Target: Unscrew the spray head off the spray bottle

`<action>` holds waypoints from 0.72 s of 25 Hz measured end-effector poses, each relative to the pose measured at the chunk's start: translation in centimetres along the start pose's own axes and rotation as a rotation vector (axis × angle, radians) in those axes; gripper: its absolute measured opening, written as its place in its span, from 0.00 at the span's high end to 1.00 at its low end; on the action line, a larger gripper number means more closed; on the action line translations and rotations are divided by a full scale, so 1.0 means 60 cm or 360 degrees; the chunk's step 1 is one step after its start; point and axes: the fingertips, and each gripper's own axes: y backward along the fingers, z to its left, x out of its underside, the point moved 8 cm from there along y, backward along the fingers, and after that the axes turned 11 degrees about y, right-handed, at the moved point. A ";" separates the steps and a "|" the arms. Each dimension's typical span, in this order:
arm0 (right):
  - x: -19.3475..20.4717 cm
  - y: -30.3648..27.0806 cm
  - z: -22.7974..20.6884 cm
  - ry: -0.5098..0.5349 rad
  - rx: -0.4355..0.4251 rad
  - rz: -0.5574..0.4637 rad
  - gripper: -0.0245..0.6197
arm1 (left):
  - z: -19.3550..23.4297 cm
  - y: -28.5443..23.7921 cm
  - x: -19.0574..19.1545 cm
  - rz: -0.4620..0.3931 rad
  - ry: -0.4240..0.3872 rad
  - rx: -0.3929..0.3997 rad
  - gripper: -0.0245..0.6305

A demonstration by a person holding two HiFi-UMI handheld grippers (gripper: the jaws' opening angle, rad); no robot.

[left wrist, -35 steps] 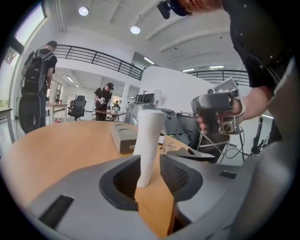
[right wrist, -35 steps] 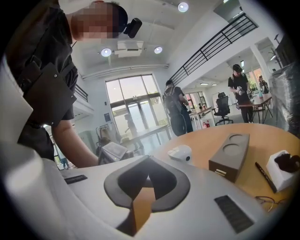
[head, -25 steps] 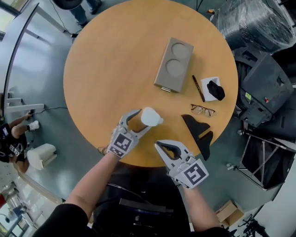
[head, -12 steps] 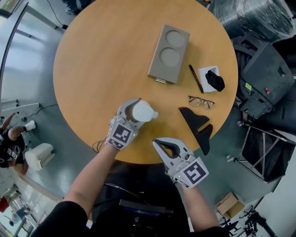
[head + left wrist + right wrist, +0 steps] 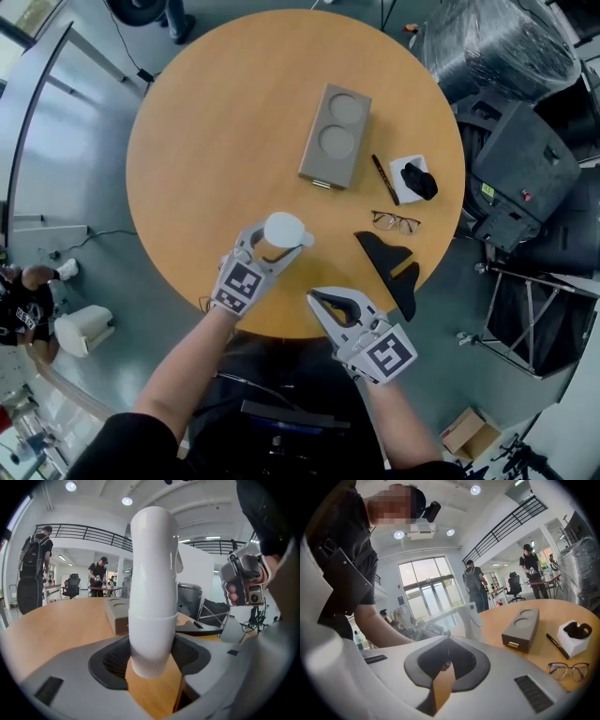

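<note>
**A:** White plastic, glossy all over. The tall, round-shouldered white plastic spray bottle (image 5: 152, 588) stands upright in the lower middle of the head view. It is between the jaws of the left gripper (image 5: 270, 242), near the front edge of the round pale-wood surface (image 5: 206, 141).

**B:** Is it actually held?

**A:** Yes. Those jaws have just been closing a little. They stand wide, and the dark ribbed pads (image 5: 110, 663) press the lower section from both sides, below the seam. The base looks clear of the surface, though the wide-angle view makes that hard to be sure of.

**B:** How will it handle?

**A:** Light and slippery, I'd judge, because the wall is smooth and curved with no ribs to bite on. Thin plastic may give under a hard squeeze, so the hold wants to be firm and low on the body, not crushing. The bottle is opaque, so I cannot tell how full it is.

**B:** And the part to turn?

**A:** That is the long, domed white spray head (image 5: 153, 550) above the seam. In the head view a small nozzle pokes out to the right. The right gripper (image 5: 336, 305), grey moulded plastic, is at the lower middle right. Its jaws are closed together on nothing, apart from the bottle. It would need to open and take the head round its straight sides just above the seam. The dome would likely slip out.
</note>
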 end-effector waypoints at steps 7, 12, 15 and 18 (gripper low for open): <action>-0.119 0.037 0.058 0.0121 -0.0016 -0.0074 0.90 | -0.072 0.116 -0.103 -0.0025 0.0004 0.0023 0.49; -0.180 0.068 0.098 0.0148 -0.0054 -0.0103 0.90 | -0.131 0.193 -0.171 -0.0045 -0.0009 0.0045 0.49; -0.207 0.082 0.115 0.0186 -0.0068 -0.0117 0.89 | -0.165 0.228 -0.196 -0.0047 0.0002 0.0079 0.49; -0.243 0.095 0.129 0.0187 -0.0073 -0.0152 0.88 | -0.193 0.263 -0.216 -0.0024 -0.0020 0.0089 0.49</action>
